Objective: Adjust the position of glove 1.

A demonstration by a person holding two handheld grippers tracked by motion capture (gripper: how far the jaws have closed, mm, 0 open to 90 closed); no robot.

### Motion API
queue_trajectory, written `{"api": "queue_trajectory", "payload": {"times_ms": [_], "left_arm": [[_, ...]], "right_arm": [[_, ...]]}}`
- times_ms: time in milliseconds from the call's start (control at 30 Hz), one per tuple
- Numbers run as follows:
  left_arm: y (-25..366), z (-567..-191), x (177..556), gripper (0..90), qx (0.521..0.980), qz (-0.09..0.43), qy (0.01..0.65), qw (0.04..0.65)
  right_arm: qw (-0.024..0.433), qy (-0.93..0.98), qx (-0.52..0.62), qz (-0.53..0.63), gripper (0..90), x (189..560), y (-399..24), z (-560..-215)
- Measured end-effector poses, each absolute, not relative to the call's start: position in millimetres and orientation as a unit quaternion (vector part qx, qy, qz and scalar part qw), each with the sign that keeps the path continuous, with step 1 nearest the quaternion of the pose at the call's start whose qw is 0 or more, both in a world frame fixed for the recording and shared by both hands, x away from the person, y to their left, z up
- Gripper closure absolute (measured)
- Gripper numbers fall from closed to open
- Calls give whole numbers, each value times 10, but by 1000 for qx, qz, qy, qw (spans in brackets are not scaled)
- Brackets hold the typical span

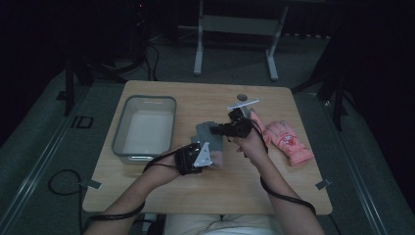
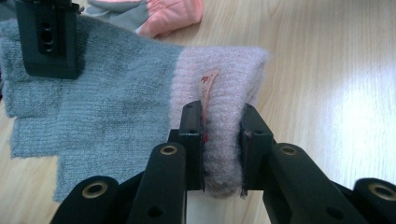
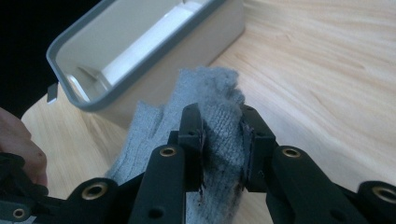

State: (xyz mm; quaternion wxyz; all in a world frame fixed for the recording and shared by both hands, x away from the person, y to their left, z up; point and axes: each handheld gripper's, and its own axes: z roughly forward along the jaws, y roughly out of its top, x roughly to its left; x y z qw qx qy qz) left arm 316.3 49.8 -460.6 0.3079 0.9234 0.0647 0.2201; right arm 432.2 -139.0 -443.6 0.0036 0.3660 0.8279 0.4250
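Simply grey knit glove (image 2: 93, 107), pink cuff (image 2: 224, 93)

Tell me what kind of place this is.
Probably a lab recording station, not a home: a lone wooden table in a dark room, cabled handheld grippers, left gripper and right gripper, and staged gloves beside a grey bin.

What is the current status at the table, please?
Left gripper shut on grey glove's pink cuff. Right gripper shut on its finger end. Bin empty. Pink glove clear.
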Motion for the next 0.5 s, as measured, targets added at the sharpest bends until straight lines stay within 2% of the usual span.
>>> {"api": "queue_trajectory", "payload": {"times_ms": [500], "left_arm": [[950, -4314, 3305, 747, 931, 240, 77, 264]], "right_arm": [[20, 823, 354, 443, 740, 4462, -848, -4187]]}}
